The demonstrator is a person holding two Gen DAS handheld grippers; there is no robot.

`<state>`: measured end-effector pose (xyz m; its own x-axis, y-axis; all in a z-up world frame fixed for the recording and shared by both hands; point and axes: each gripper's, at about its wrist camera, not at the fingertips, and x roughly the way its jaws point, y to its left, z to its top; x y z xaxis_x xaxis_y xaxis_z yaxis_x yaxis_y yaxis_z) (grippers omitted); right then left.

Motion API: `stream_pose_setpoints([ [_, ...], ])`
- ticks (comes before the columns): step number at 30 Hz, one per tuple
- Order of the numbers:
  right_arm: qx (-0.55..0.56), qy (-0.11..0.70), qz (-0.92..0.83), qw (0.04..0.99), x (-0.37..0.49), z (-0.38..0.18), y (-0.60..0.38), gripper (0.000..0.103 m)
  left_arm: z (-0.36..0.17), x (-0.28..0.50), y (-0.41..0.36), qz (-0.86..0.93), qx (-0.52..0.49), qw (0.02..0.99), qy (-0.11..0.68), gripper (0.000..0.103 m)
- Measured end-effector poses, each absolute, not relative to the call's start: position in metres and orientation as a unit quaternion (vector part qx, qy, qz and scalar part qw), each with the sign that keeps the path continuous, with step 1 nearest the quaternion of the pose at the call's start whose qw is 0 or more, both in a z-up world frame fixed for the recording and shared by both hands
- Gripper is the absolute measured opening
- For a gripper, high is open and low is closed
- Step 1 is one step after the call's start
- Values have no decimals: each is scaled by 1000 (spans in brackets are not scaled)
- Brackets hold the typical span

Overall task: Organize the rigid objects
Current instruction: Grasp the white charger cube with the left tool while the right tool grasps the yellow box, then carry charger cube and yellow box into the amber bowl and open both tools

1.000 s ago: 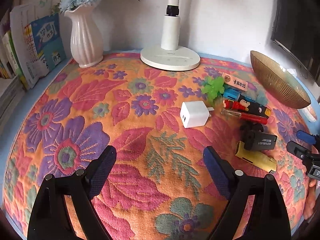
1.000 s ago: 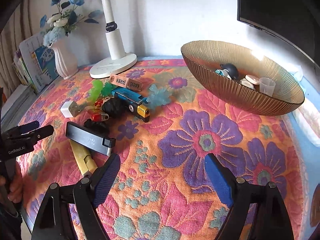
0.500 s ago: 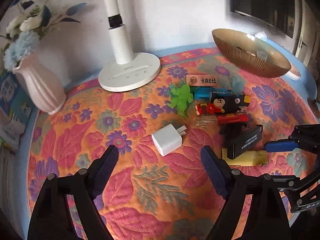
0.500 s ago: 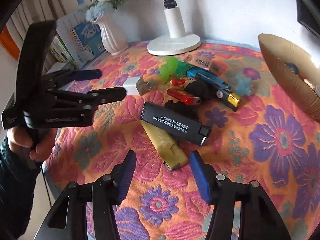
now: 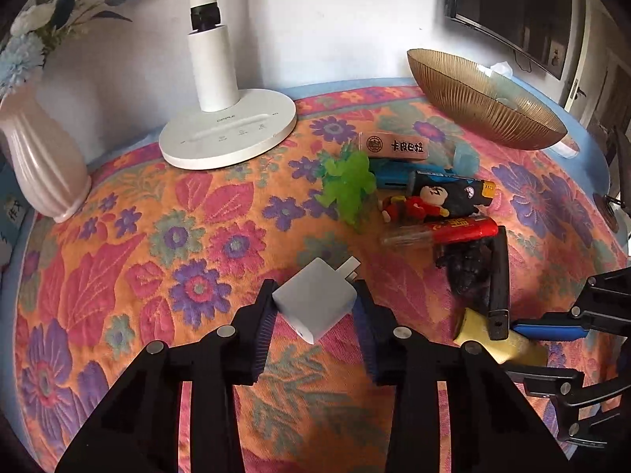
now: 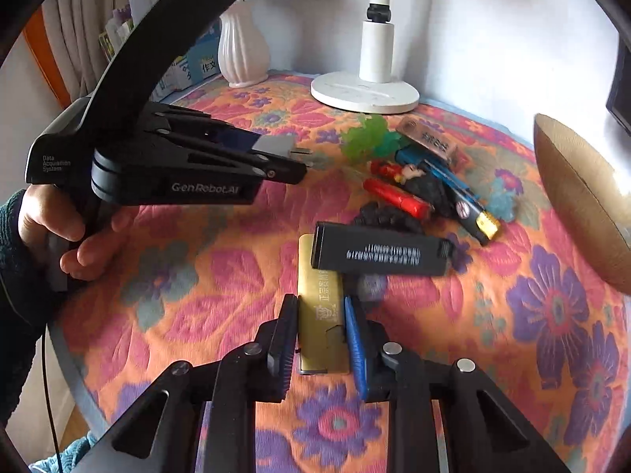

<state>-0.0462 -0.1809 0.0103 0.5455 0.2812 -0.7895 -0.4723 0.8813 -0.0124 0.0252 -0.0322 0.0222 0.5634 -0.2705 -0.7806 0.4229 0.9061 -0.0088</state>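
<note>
**Two grips just made: lift clean, then carry to the bowl**

The left tongs [image 5: 315,317] have just been closing and now clamp the white charger [image 5: 315,303] corner to corner, its prongs pointing away toward the middle of the surface [image 5: 118,236]; the right tongs [image 6: 321,341] have likewise just been closing and are pinched on the near end of the yellow case [image 6: 321,307], close to the front edge of the surface; both grips look seated, pads pressing on either side.

The step in hand, as I judge it, is the lift; done well, it starts straight up before any sideways travel. The yellow case lies partly under the black bar [image 6: 380,254], whose end rests across it; pulling the case back toward the front edge first, low and slow, should let the bar slide off rather than flip; a quick upward jerk risks flinging the bar into the pile of small toys [image 6: 418,181] behind it.

The charger is held on a diagonal, so it may pivot between the pads; keep the left wrist steady and avoid rolling it until the charger is clear of the cloth.

The likely goal is the gold bowl [image 5: 485,102] at the far right corner; the right tongs sit nearer, so let them go first and keep the left well apart to avoid a clash over the pile.
</note>
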Motion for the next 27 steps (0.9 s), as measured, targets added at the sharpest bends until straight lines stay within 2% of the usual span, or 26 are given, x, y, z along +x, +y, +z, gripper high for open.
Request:
stream_pose_setpoints([
  [9, -63, 433, 116, 892, -86, 20, -273, 23, 29, -28, -44, -193, 58, 887, 415, 34],
  [16, -31, 452, 81, 888, -87, 14, -313, 24, 16, -42, -68, -203, 94, 872, 435, 36],
  [17, -26, 453, 83, 887, -87, 13, -313, 29, 16, -44, -68, -201, 100, 874, 431, 38],
  [18, -17, 453, 89, 887, -88, 13, -315, 40, 16, -44, -68, -202, 98, 873, 433, 43],
  [20, 3, 448, 93, 889, -86, 12, -318, 50, 16, -45, -68, -203, 94, 872, 435, 44],
  [22, -1, 447, 78, 891, -81, 10, -315, 50, 16, -43, -66, -204, 92, 872, 436, 44],
  [23, -11, 446, 71, 892, -79, 9, -311, 49, 16, -42, -67, -205, 93, 872, 434, 44],
  [25, -34, 440, 56, 896, -79, 10, -302, 35, 16, -43, -68, -201, 94, 874, 432, 35],
  [27, -49, 433, 58, 898, -85, 12, -297, 23, 18, -45, -70, -204, 87, 874, 432, 34],
])
